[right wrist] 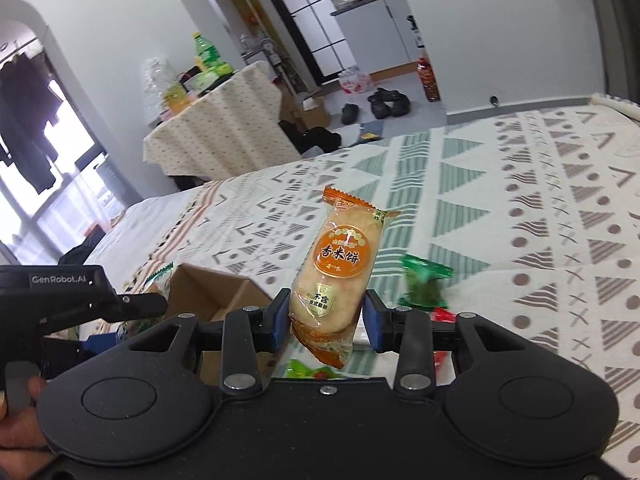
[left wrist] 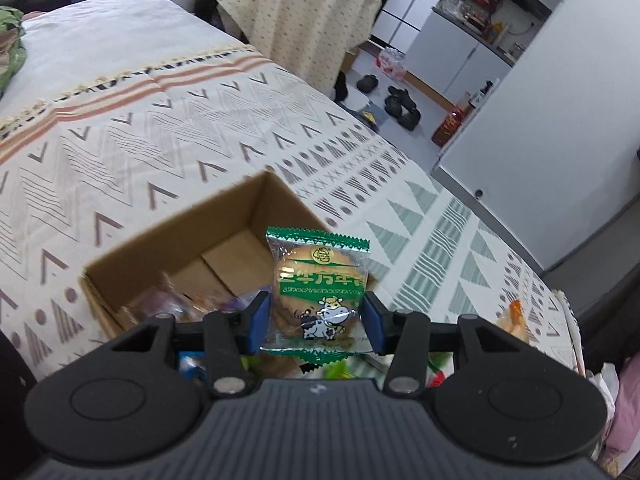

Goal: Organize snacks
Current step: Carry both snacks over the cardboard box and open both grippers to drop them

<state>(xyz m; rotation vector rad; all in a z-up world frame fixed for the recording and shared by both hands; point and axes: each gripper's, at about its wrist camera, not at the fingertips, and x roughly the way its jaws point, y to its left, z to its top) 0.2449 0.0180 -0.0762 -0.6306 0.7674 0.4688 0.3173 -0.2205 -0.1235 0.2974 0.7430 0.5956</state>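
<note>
Upright, green biscuit packet [left wrist: 320, 292] between jaws (pinched), above box [left wrist: 180, 248]

"genrobot.ai" on left gripper [right wrist: 132, 304], "香米饼" on orange packet [right wrist: 334, 276]

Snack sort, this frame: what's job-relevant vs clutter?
Job:
- green cow packet in left gripper
- orange rice cracker in right gripper
- cardboard box
- loose green snack on the bedspread

Clutter:
- shoes
- draped table
- bottles

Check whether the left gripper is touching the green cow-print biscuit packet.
Touching. The left wrist view shows the left gripper with both blue pads pressed against the sides of the green cow-print biscuit packet, holding it above the cardboard box.
</note>
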